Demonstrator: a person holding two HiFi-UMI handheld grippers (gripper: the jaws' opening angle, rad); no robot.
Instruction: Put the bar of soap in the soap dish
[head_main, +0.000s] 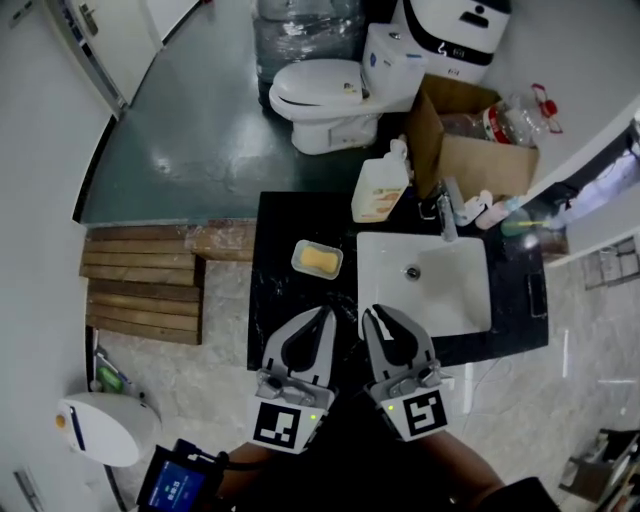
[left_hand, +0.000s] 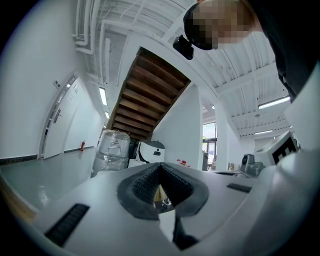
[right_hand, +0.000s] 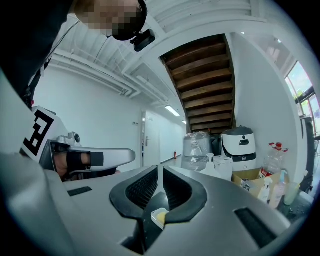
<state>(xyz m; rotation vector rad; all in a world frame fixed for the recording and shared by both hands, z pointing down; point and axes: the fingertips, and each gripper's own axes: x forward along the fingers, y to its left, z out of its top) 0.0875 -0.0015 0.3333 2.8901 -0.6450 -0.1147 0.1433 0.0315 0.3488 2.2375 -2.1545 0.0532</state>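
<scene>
At the near edge of the sink (head_main: 470, 300), over the black counter (head_main: 275, 300), the left gripper (head_main: 328, 313) has its jaw tips closed together on nothing. Beside it, the right gripper (head_main: 369, 312) shows a narrow slit between its jaws, also empty. Farther on, just left of the sink, the bar of soap (head_main: 319, 261) lies in the soap dish (head_main: 296, 256). Behind the sink stands the faucet (head_main: 445, 215).

Below me a black counter (head_main: 290, 300) carries a white sink (head_main: 460, 300), standing on a pale marbled floor (head_main: 200, 390). Beyond lies a dark green floor (head_main: 200, 130) with a white toilet (head_main: 320, 100), and wooden steps (head_main: 140, 285) sit to the left. Overhead a wooden staircase (right_hand: 205, 80) climbs between white walls (right_hand: 100, 115); a window (right_hand: 305, 95) glows at right.
</scene>
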